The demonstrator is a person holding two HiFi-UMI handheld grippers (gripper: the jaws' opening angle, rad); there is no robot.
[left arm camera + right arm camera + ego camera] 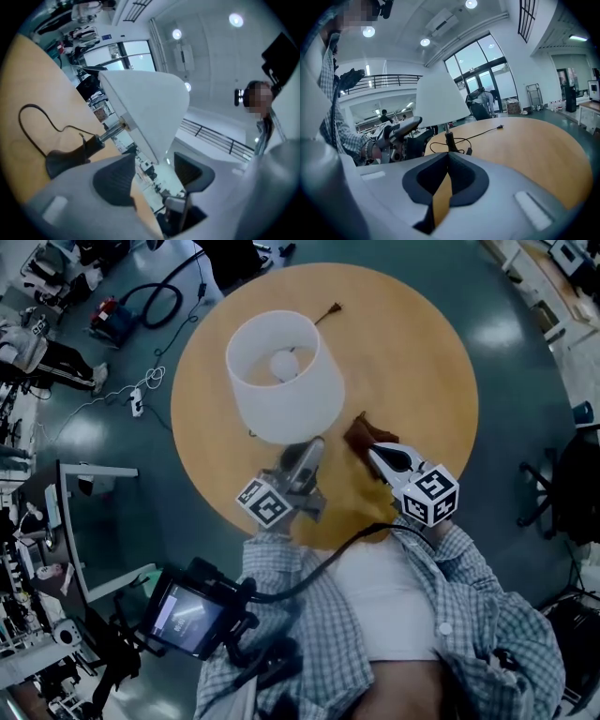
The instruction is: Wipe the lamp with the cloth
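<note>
Wood table (422, 343) round, open surface beyond lamp (281, 395); cloth (359, 432) lies at right gripper (375, 454) tips. Left gripper (152, 173): jaws apart, empty, lamp's lower rim just ahead. Right gripper: jaws closed; lamp straight ahead, bare tabletop rightward to edge.

Round wooden bench (422, 352) before me stood on glossy teal floor (525, 362); tall windows (487, 70), balcony railing (389, 80), ceiling lights (424, 42) glowed overhead.
</note>
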